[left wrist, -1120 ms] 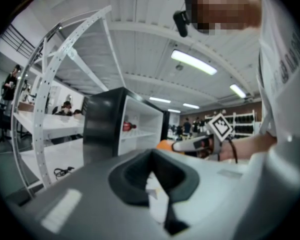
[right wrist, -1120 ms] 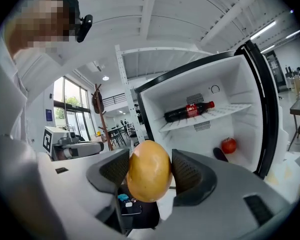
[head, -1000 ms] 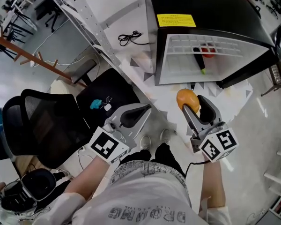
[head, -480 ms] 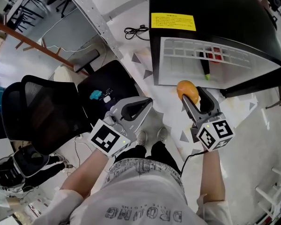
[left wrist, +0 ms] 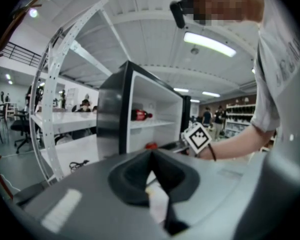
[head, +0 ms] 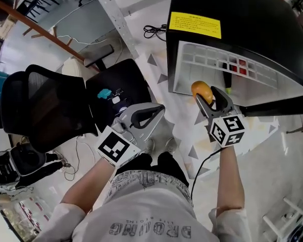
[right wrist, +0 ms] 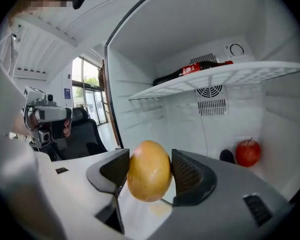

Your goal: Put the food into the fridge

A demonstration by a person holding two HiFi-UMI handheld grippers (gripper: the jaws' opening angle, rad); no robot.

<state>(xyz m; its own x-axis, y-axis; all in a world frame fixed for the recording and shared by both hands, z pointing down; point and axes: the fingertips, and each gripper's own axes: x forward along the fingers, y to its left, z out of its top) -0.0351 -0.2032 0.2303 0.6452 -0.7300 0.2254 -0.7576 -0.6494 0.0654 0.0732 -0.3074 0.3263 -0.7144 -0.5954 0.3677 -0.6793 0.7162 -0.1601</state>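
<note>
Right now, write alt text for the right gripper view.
The right tool grips a yellow-orange fruit between its jaws, facing an open white fridge. A red apple sits on the fridge floor at right, and a dark bottle lies on the wire shelf above.

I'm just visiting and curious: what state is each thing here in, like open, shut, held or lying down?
Black fridge, white inside: open.
Right gripper: shut on yellow-orange round fruit.
Left gripper: shut, empty.
Red apple: resting on fridge floor.
Dark red-labelled bottle: lying on white wire shelf.
</note>
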